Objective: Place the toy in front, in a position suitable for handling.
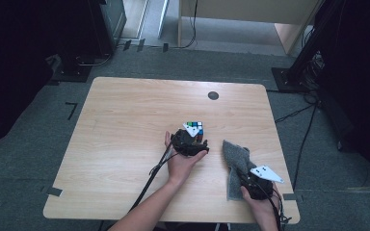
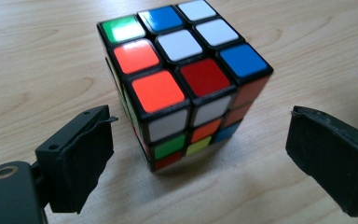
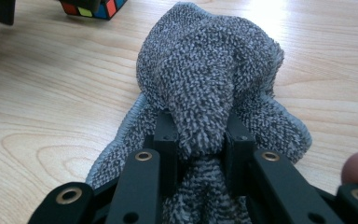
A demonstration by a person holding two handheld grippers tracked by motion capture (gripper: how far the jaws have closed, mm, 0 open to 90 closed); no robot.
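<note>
Light wooden table with rounded corners (image 1: 125, 125): bears everything listed. Grey terry cloth, bunched (image 3: 209, 93): lies near the table's right front edge; your right gripper (image 3: 200, 135) has its jaws pinched tight on a fold of it. Scrambled six-colour puzzle cube (image 2: 182, 79): stands just left of the cloth, between the spread jaws of your left gripper (image 2: 196, 158), neither pad touching it.

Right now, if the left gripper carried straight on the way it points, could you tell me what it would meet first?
Most likely the puzzle cube: it stands on the table directly ahead of the left gripper, whose jaws are open to either side and not touching it. How much gap remains is hard to judge.
</note>
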